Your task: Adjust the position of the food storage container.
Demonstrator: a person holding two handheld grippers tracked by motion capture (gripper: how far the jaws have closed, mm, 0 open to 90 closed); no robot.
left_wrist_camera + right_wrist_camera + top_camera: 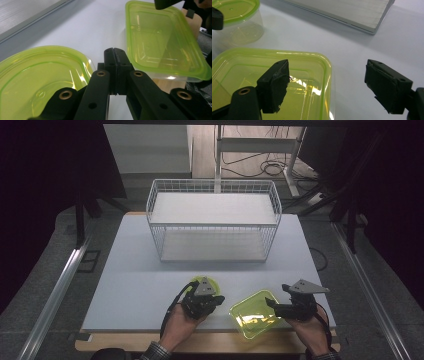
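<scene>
A round clear tub with a green lid (207,282) (37,75) (237,17) sits near the table's front, just beyond my left gripper (207,296) (115,53). That gripper is shut, pads together with nothing between them, and the tub lies to the left of its jaws. To the right lies a rectangular clear container with a green lid (252,312) (160,40) (274,82), at an angle to the table edge. My right gripper (274,306) (324,70) is open at its right end: one jaw hangs over the lid, the other over bare table.
A white wire basket shelf with two white boards (214,220) (352,12) stands at the middle back of the white table (130,285). The table's wooden front edge (200,340) runs just behind the hands.
</scene>
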